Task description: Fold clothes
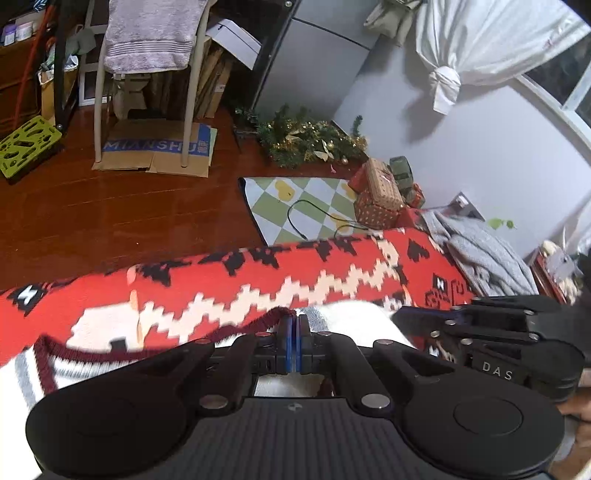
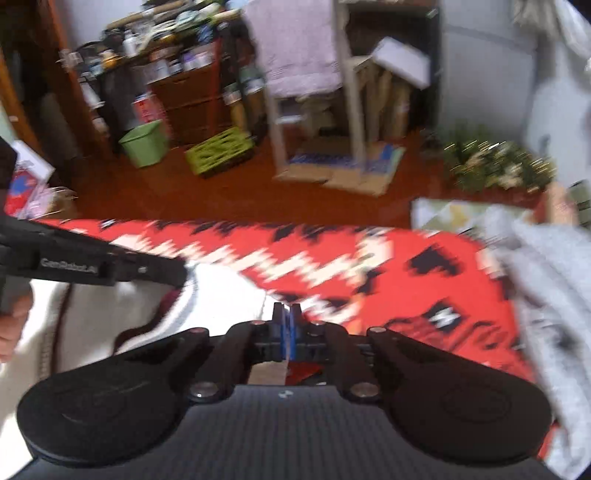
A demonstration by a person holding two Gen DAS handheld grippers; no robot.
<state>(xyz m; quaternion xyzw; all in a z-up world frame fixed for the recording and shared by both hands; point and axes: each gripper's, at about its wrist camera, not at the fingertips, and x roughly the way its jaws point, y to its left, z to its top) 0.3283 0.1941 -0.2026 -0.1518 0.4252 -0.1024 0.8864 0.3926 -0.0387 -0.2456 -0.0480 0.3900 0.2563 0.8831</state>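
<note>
Left wrist: left gripper pinches the maroon-trimmed edge of a white sweater lying on the red patterned blanket. A grey garment lies heaped, unfolded.

Right wrist, blurred: right gripper closed, probably clamping the sweater's hem; fold unfinished.

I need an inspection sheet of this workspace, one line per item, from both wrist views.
Surface: red patterned blanket, covering the work area.
Job's things: white garment with maroon trim under both grippers; grey garment heaped at the right edge.
Clutter: wrapped gift boxes, flattened cardboard, green crate.
Grippers: left gripper shut on the trim; right gripper shut, grip unclear from blur.
Cables: black cable on the checked mat.
Surroundings: wooden floor, towel on chair, knotted curtain.
</note>
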